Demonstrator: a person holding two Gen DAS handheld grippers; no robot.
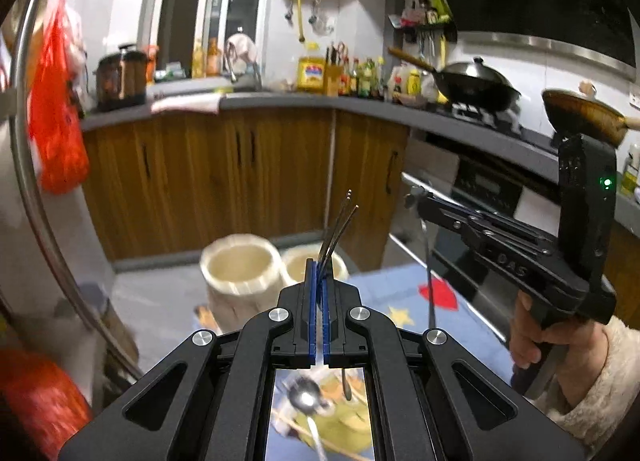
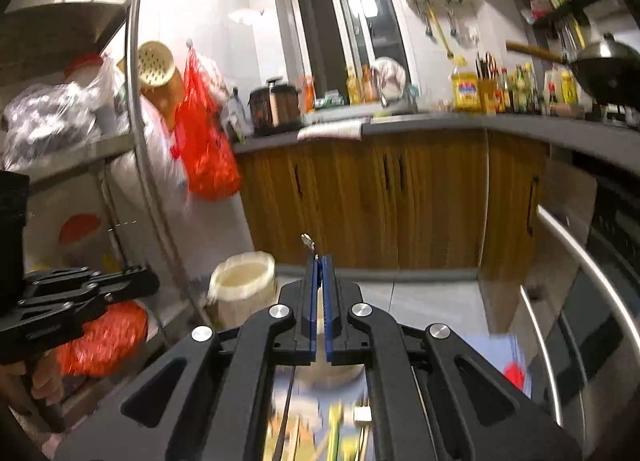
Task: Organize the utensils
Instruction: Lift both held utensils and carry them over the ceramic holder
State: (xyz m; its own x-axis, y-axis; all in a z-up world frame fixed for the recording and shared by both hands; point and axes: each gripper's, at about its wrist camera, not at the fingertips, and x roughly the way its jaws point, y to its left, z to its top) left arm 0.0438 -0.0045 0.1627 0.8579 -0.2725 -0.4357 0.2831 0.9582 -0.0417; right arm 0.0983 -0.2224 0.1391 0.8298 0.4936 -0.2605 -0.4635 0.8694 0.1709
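Observation:
My left gripper is shut on a metal fork, whose tines point up and away above the blue pads. In the same view my right gripper comes in from the right, held by a hand in a fleecy sleeve, with a thin dark utensil hanging down from its tip. The right wrist view shows that gripper shut on this thin utensil, its silvery end poking up past the pads. Two cream cylindrical holders stand just beyond the fork. A spoon lies on the mat below.
A blue printed mat covers the surface under both grippers. The left gripper shows at the left edge of the right wrist view. Wooden cabinets and a grey counter lie ahead, an oven front to the right, a metal rack with bags to the left.

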